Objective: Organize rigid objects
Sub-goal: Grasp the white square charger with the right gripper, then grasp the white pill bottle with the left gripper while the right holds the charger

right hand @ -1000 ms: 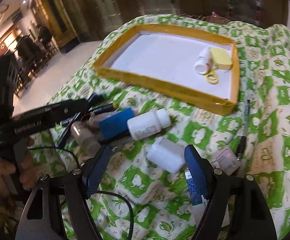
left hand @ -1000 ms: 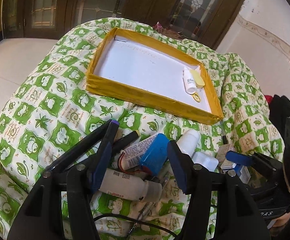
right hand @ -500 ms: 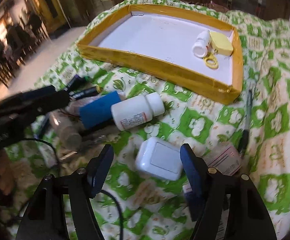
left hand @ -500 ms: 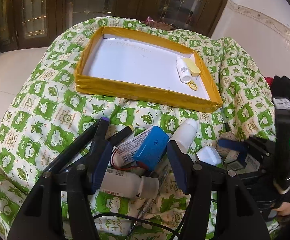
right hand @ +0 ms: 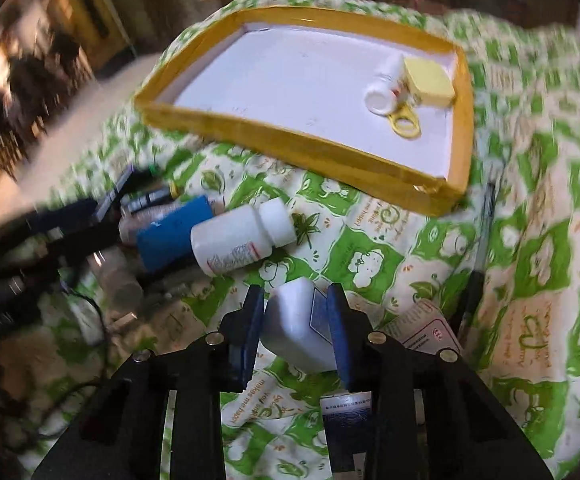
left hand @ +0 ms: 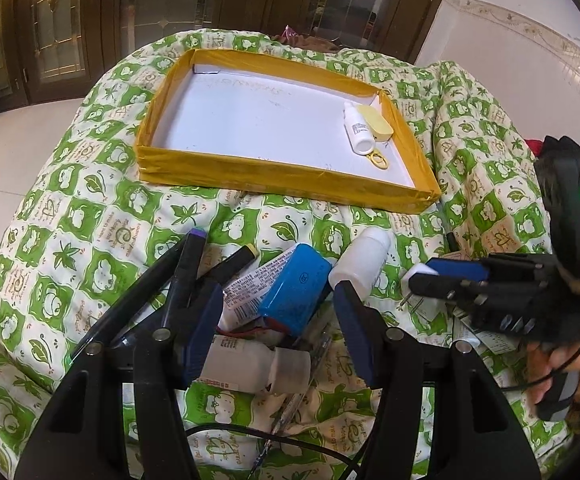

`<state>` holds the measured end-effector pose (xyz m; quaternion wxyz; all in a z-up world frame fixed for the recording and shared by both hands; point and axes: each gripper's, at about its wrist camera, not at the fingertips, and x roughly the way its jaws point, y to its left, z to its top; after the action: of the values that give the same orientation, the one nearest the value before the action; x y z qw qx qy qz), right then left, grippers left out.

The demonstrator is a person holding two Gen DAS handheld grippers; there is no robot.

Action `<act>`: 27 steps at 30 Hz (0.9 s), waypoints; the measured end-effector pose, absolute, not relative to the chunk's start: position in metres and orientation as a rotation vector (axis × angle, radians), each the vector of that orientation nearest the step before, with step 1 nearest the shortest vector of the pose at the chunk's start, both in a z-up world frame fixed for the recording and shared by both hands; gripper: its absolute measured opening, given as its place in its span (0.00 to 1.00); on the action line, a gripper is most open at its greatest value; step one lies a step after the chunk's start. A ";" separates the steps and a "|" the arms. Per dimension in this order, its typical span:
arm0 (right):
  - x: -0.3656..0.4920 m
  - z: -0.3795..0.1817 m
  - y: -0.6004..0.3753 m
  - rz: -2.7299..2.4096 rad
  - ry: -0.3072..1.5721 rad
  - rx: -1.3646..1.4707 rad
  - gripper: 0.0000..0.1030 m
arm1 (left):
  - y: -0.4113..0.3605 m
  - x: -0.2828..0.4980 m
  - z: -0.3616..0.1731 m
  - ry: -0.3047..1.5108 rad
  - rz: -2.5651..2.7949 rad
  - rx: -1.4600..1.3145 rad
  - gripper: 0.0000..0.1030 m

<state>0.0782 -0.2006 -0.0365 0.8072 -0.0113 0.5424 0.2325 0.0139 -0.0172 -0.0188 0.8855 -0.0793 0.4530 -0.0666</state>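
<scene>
A yellow-rimmed tray [left hand: 274,174] [right hand: 302,140] with a white floor lies on the green quilt, holding a small white bottle [left hand: 357,130], a yellow block [right hand: 428,78] and a yellow ring [right hand: 405,122]. My right gripper [right hand: 295,300] is shut on a white charger plug [right hand: 296,326], which also shows in the left wrist view [left hand: 420,292], lifted a little off the quilt. My left gripper [left hand: 278,304] is open over a blue battery pack [left hand: 296,292] and a tube [left hand: 250,288], with a white pill bottle [left hand: 360,266] [right hand: 238,242] beside it.
Markers [left hand: 190,264] and a capped vial [left hand: 250,364] lie by my left fingers. A pen [right hand: 480,248] and small cartons [right hand: 426,326] lie right of the plug. A black cable [left hand: 274,438] runs under the left gripper. Doors stand behind.
My right gripper moved forward and closed on the white charger plug, lifting it slightly. My left gripper stayed open over the pile, shifting only a little.
</scene>
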 end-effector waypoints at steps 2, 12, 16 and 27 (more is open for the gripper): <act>0.082 -0.036 -0.210 0.524 1.176 0.058 0.28 | -0.020 0.015 -0.020 0.951 -0.143 -0.154 0.55; 0.083 -0.024 -0.224 0.505 1.136 0.143 0.24 | -0.094 0.045 -0.034 0.995 -0.250 0.152 0.55; 0.089 -0.031 -0.223 0.494 1.160 0.155 0.24 | -0.102 0.061 -0.047 1.037 -0.264 0.174 0.55; 0.096 -0.048 -0.233 0.485 1.249 0.210 0.25 | -0.111 0.066 -0.049 1.062 -0.311 0.161 0.39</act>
<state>0.0957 -0.2330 -0.0484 0.7787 0.0973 0.5779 0.2242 0.0664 -0.1114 -0.0489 0.8477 0.0764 0.5037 -0.1476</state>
